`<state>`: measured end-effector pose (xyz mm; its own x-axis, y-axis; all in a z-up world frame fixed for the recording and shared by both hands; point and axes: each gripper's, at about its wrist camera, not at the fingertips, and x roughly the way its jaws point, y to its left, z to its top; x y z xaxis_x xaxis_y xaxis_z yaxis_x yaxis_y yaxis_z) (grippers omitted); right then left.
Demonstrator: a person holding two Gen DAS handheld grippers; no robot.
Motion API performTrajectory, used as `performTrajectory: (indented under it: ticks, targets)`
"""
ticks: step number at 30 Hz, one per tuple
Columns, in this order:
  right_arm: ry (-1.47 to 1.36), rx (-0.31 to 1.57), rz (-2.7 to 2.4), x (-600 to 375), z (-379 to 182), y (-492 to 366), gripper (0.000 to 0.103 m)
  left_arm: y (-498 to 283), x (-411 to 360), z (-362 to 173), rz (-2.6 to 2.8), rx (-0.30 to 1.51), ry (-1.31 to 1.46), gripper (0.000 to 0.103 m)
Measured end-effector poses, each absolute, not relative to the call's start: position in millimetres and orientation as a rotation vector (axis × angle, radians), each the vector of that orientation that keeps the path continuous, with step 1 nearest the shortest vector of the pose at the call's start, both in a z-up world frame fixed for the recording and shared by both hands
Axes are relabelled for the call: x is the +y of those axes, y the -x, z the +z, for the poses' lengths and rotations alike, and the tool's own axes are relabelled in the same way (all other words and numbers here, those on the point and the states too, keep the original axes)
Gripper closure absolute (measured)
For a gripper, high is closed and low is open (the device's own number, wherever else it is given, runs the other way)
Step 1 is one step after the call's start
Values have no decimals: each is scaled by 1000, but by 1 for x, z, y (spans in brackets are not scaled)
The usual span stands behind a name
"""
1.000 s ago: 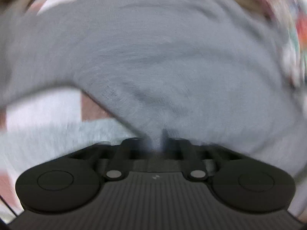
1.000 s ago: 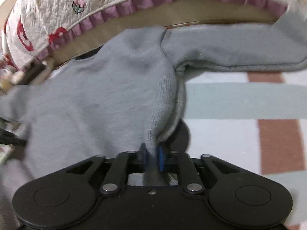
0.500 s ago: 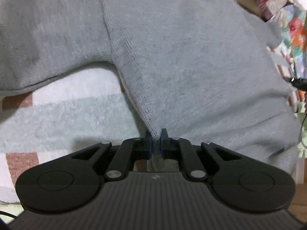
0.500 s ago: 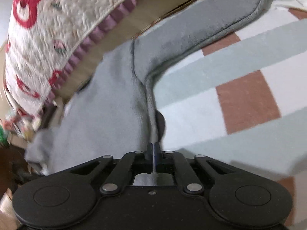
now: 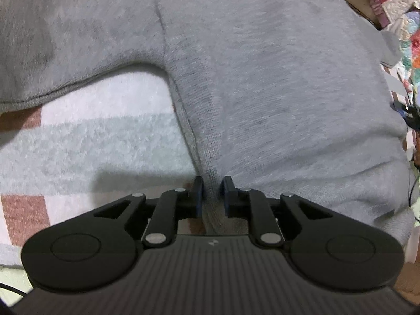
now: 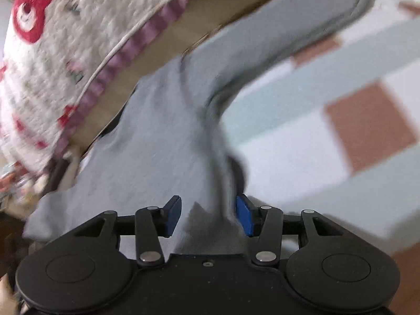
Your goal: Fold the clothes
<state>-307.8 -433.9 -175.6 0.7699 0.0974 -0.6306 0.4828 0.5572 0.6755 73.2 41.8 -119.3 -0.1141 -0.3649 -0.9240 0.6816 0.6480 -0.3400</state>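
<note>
A grey sweater (image 5: 262,78) lies spread on a checked blanket, one sleeve (image 5: 65,39) running off to the left. My left gripper (image 5: 212,191) is shut on a pinched fold of its side seam near the hem. In the right wrist view the same sweater (image 6: 157,157) stretches away, its other sleeve (image 6: 302,31) reaching to the upper right. My right gripper (image 6: 208,215) stands open, its blue pads (image 6: 242,215) wide apart. A loose hump of grey fabric sits between them and leans against the right pad. This view is blurred by motion.
The blanket (image 5: 92,141) under the sweater has white, pale green and brown squares (image 6: 367,131). A quilt with red bears (image 6: 65,52) and a purple frill hangs along the far side over a brown edge. Dark cables (image 5: 412,110) show at the right.
My right gripper has opened and let go of the sweater fold it held. The left gripper keeps its grip, and the sweater now lies lower and flatter on the blanket.
</note>
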Motion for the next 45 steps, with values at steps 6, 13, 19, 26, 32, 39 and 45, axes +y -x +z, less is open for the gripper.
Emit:
performTrajectory:
  ticks: [6, 13, 19, 26, 32, 39, 45]
  targets:
    - [-1019, 752, -115, -435, -179, 306, 40, -75, 35, -128, -925, 1453, -287, 79]
    - [-1060, 648, -276, -428, -182, 268, 91, -69, 30, -120, -956, 1383, -341, 96]
    - [-1087, 429, -232, -424, -137, 301, 93, -71, 48, -99, -973, 1346, -313, 97]
    - [-928, 702, -401, -420, -157, 328, 95, -60, 43, -113, -955, 1392, -404, 97]
    - [-671, 873, -443, -401, -152, 292, 91, -64, 44, -114, -930, 1422, -406, 96]
    - [-339, 946, -669, -393, -115, 285, 56, -62, 53, -80, -896, 1252, -369, 87]
    - [-210, 868, -531, -384, -84, 229, 56, -92, 54, -48, -832, 1116, 21, 75]
